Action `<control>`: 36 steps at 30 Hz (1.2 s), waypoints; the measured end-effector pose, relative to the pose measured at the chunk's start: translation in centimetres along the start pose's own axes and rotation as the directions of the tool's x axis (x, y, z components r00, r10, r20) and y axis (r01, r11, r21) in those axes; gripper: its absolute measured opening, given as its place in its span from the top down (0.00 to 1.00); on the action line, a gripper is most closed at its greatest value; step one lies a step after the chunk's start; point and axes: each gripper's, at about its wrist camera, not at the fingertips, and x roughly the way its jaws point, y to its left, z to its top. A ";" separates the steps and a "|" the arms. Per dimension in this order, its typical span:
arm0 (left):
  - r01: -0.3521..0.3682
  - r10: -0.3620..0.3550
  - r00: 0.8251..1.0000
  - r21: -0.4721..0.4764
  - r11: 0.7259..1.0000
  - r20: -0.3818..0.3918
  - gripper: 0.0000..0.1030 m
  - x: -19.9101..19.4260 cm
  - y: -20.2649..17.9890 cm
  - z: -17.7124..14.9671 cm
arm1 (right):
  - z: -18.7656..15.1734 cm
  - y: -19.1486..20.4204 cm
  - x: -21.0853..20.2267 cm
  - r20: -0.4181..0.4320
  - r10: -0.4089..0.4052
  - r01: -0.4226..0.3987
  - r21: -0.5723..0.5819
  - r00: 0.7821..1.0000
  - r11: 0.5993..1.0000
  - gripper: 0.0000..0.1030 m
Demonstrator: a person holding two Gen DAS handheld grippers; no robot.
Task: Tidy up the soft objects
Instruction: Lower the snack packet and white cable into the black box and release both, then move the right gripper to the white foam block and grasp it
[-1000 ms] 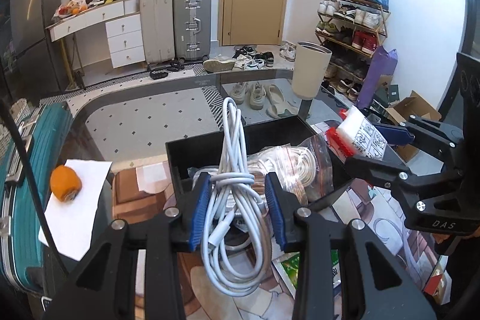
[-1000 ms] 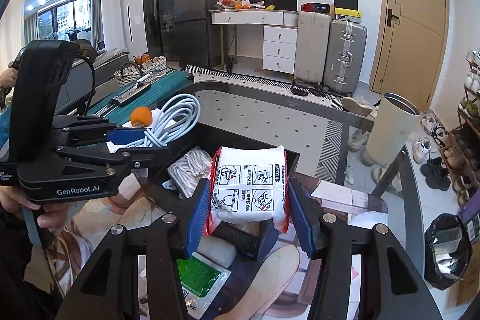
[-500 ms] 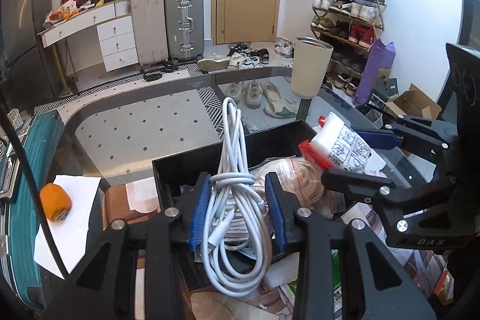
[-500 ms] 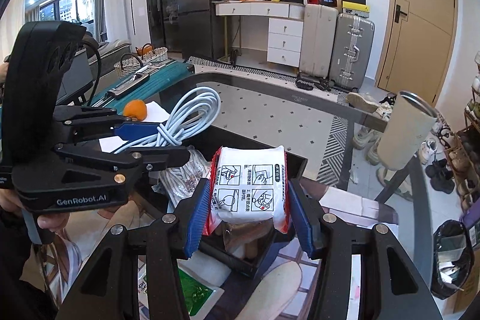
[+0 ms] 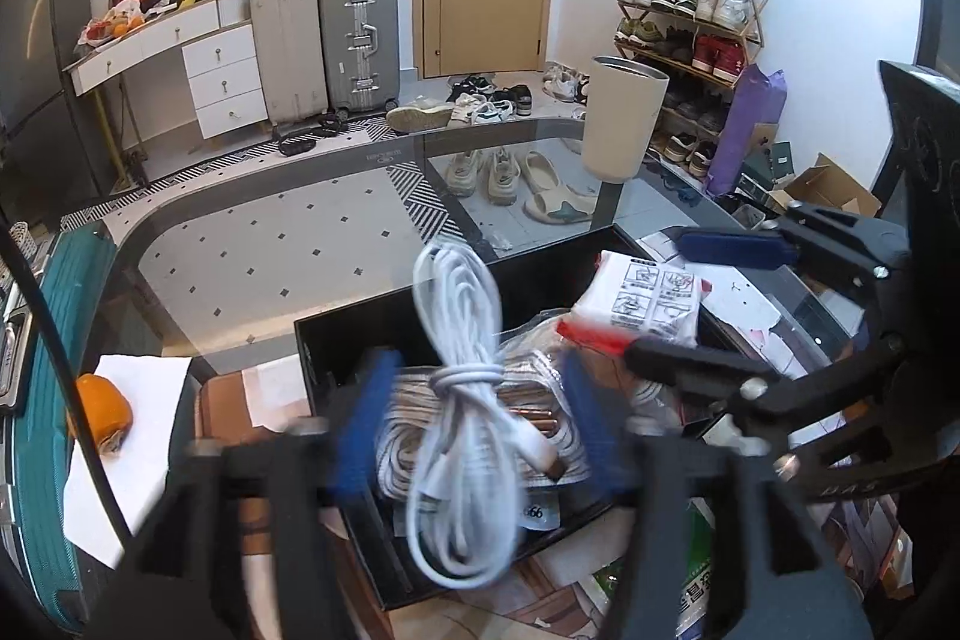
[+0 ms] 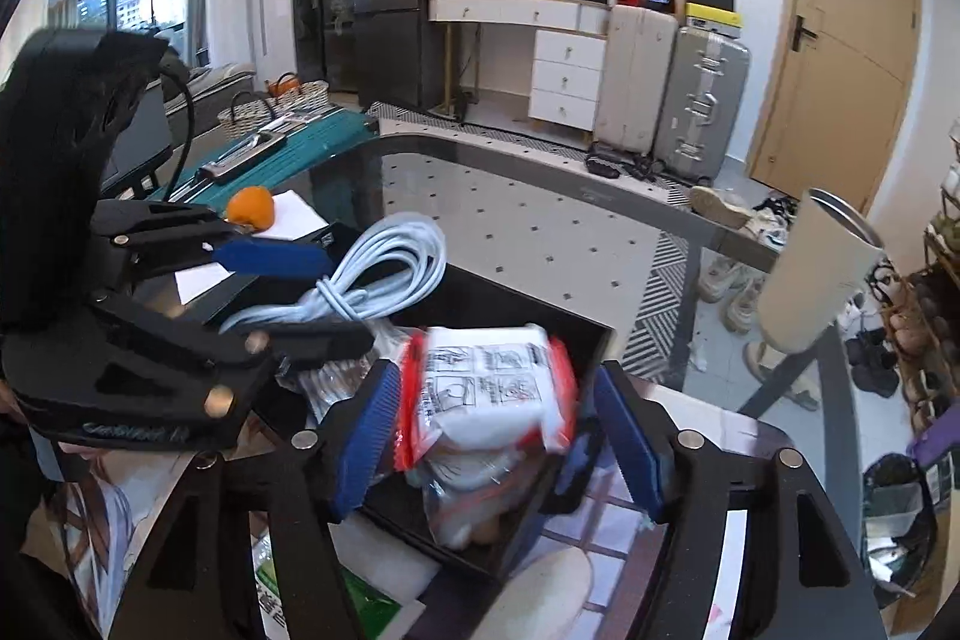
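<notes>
- Left wrist view: the left gripper (image 5: pixel 474 424) has its jaws opening, and the white cable bundle (image 5: pixel 465 400) hangs between them over the black box (image 5: pixel 360 334), clear of both blue pads (image 5: pixel 360 430) as far as the blur allows.
- Right wrist view: the right gripper (image 6: pixel 498 436) has its jaws opening too, with the red-and-white packet (image 6: pixel 489 394) between them, tipping into the near corner of the same box.
- To do this release well, I'd say both sets of jaws should spread fully before either hand backs away, so no pad drags its load out again.
- Cable first: its lower loops spill over the box's near wall toward the surface (image 5: pixel 270 256), so a nudge inward may be needed.
- Packet next: it sits on top of a clear bag (image 6: pixel 474 508) already in the box, leaning, so it could slide.
- The two grippers are close together over one box; lifting straight up and apart looks safest.
- An orange (image 5: pixel 102 409) rests on white paper, well apart from the box.
</notes>
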 end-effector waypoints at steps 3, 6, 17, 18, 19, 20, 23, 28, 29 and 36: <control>-0.006 0.007 1.000 0.007 1.000 -0.002 0.09 -0.2 -0.2 -0.2 | -0.5 -0.4 -1.0 0.011 -0.004 0.004 0.007 1.000 1.000 0.25; -0.046 0.046 0.999 0.002 0.999 -0.010 0.00 -0.4 -0.1 -0.6 | -1.0 -0.7 -1.7 0.012 -0.012 0.012 0.011 1.000 1.000 0.22; -0.088 0.088 0.996 -0.025 0.996 0.002 0.00 -2.5 -0.5 -2.6 | -2.5 -0.7 -2.8 0.000 -0.026 0.026 0.072 1.000 0.997 0.04; -0.094 0.094 0.996 -0.031 0.995 0.007 0.00 -2.8 -0.4 -2.8 | -2.5 -0.7 -2.9 -0.001 -0.023 0.023 0.078 1.000 0.997 0.03; -0.100 0.100 0.995 -0.039 0.994 0.013 0.00 -3.1 -0.3 -2.9 | -2.6 -0.5 -3.0 -0.004 -0.023 0.023 0.082 1.000 0.996 0.02; -0.107 0.108 0.994 -0.049 0.993 0.016 0.00 -3.4 -0.2 -3.1 | -2.8 -0.5 -3.2 -0.008 -0.026 0.027 0.090 1.000 0.996 0.01; -0.115 0.118 0.993 -0.082 0.990 0.030 0.00 -4.6 0.5 -3.9 | -3.3 -0.1 -3.6 -0.022 -0.028 0.030 0.105 0.999 0.994 0.01; -0.144 0.150 0.988 -0.122 0.982 0.040 0.00 -6.1 1.1 -5.5 | -4.6 0.7 -4.7 -0.043 -0.021 0.027 0.126 0.999 0.992 0.01; -0.146 0.152 0.988 -0.125 0.981 0.039 0.00 -6.2 1.2 -5.8 | -5.0 1.0 -5.0 -0.047 -0.014 0.020 0.131 0.999 0.991 0.01; -0.162 0.168 0.985 -0.148 0.976 0.027 0.00 -6.8 1.9 -7.6 | -6.9 2.5 -4.8 -0.093 -0.001 0.015 0.156 0.996 0.988 0.01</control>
